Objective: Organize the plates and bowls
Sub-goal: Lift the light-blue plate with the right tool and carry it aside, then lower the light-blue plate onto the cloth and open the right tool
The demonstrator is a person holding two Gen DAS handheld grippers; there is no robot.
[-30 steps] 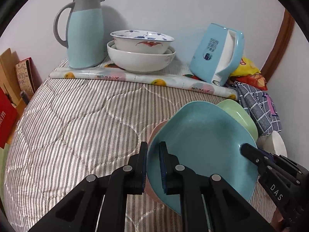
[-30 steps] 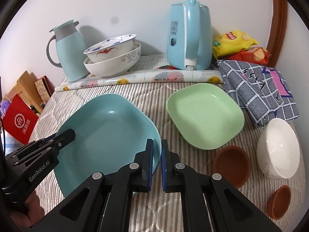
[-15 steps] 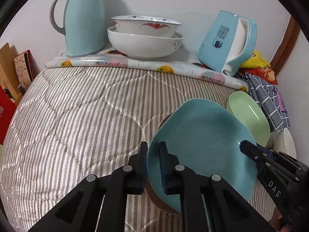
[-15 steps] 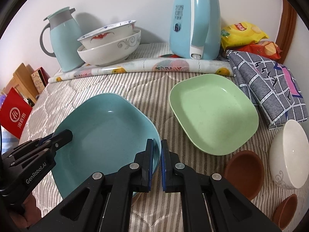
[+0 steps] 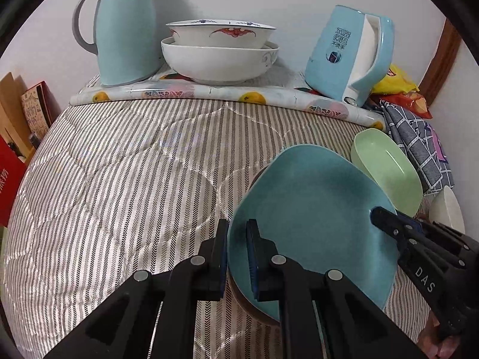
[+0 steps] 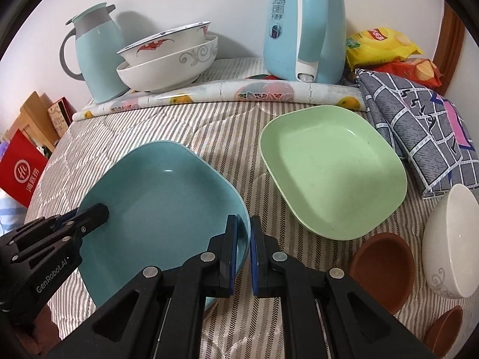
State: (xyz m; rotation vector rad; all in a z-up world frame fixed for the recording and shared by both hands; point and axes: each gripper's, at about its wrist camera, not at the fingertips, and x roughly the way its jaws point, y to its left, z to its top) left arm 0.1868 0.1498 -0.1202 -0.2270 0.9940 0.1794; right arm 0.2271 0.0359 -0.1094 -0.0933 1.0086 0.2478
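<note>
A teal square plate (image 5: pixel 311 218) (image 6: pixel 161 209) is held just above the striped bed cover by both grippers. My left gripper (image 5: pixel 238 233) is shut on its left rim; my right gripper (image 6: pixel 244 233) is shut on its right rim. A brownish plate edge (image 5: pixel 248 302) shows under the teal plate. A green square plate (image 6: pixel 332 170) (image 5: pixel 386 170) lies to the right. A white bowl (image 6: pixel 452 239) and two brown bowls (image 6: pixel 383 269) sit at the right front. Two stacked white bowls (image 5: pixel 220 51) (image 6: pixel 167 56) stand at the back.
A teal thermos jug (image 5: pixel 125 27), a blue kettle (image 6: pixel 302 24) and snack bags (image 6: pixel 383 45) line the back wall on a fruit-print mat (image 5: pixel 224 94). A checked cloth (image 6: pixel 419 125) lies at the right. Red and brown boxes (image 6: pixel 24 170) stand beyond the left edge.
Both grippers have carried the teal plate forward, toward the back wall; the stacked bowls, jug and kettle look nearer. The grips are unchanged.
</note>
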